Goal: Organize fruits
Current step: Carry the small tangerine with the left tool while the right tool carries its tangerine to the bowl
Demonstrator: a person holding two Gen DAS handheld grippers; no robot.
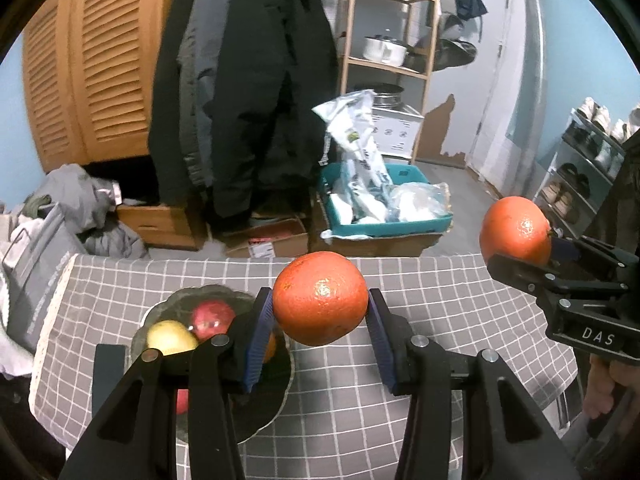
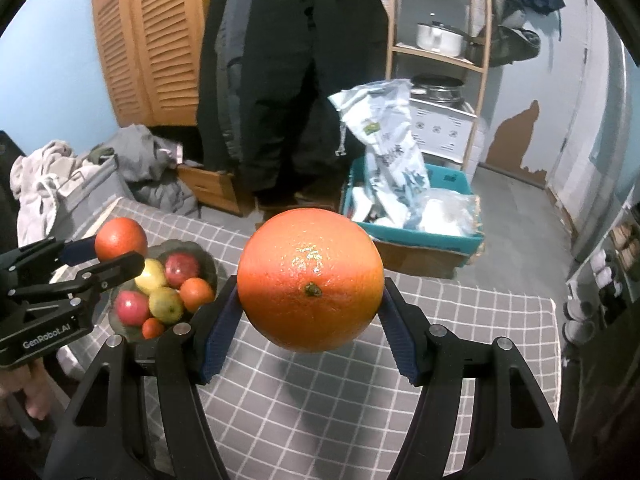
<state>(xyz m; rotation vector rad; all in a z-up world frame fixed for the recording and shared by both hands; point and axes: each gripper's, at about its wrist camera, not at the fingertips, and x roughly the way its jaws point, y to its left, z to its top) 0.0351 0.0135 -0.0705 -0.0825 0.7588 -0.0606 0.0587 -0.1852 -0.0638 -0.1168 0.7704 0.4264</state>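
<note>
Two round oranges are held in the air above the desk, one in each tool. The left tool [image 1: 320,320] has its blue ribbed pads pressed against both sides of a smaller, deep-orange fruit [image 1: 321,298], so its jaws stand only as far apart as that orange is wide. The right tool [image 2: 310,316] clamps the larger orange with a small green stem scar [image 2: 310,280] in the same way, pads touching its left and right flanks, jaws a little wider. Each tool also shows in the other's view: the right one at the right edge of the left wrist camera, the left one at the left edge of the right wrist camera, both with their fruit raised clear of the cloth.

Below them the desk is covered by a grey cloth with a white grid pattern [image 2: 320,400]. Near its left side sits a dark scalloped glass bowl [image 2: 208,256] that holds red apples [image 2: 182,268], yellow-green pears [image 2: 164,302] and small orange tangerines [image 2: 196,294]. Neither held orange touches the bowl; the left one hangs just to the right of it, the right one well apart. Part of a hand [image 1: 612,384] grips the right tool's handle.
</note>
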